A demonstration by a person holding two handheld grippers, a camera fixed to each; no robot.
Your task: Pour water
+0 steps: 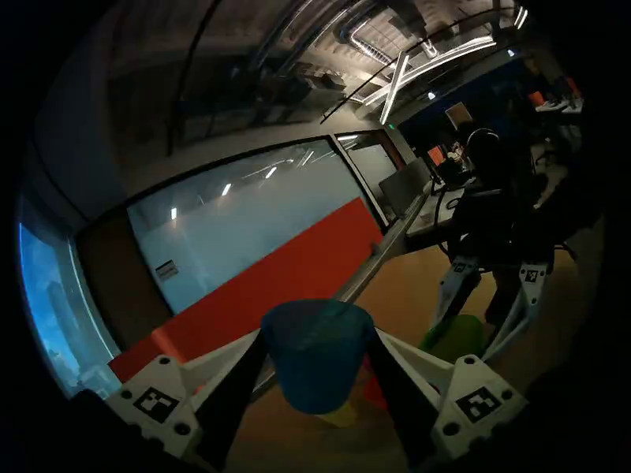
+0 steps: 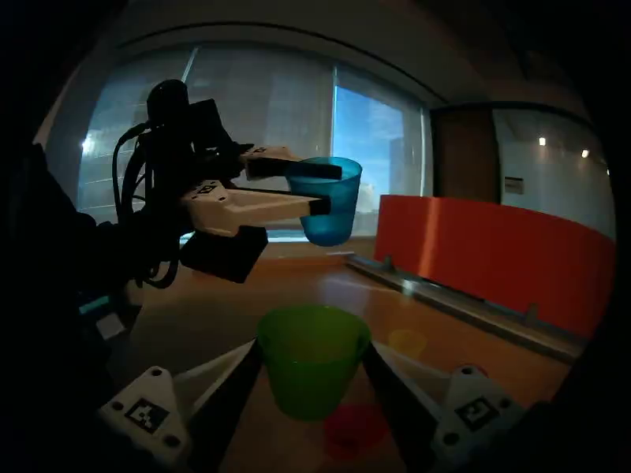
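R gripper (image 2: pixel 313 347) fingers clamp green cup (image 2: pixel 313 370), upright, mouth up, low over table (image 2: pixel 205 315). Farther off, L gripper (image 2: pixel 319 188) fingers grip blue cup (image 2: pixel 325 206), held higher and off to one side, axis approx vertical. No tilt, so pour not begun; lining up and tipping left.

In the right gripper view the lower cup (image 2: pixel 314 378) sits between the jaws of the right gripper (image 2: pixel 314 351) at 6 o'clock, above the tabletop (image 2: pixel 205 315). Behind and above it, near 12 o'clock, the upper cup (image 2: pixel 327 209) hangs between the jaws of the left gripper (image 2: pixel 327 188), which reaches in from 10 o'clock. A partition (image 2: pixel 505 252) stands on the tabletop at 3 o'clock.
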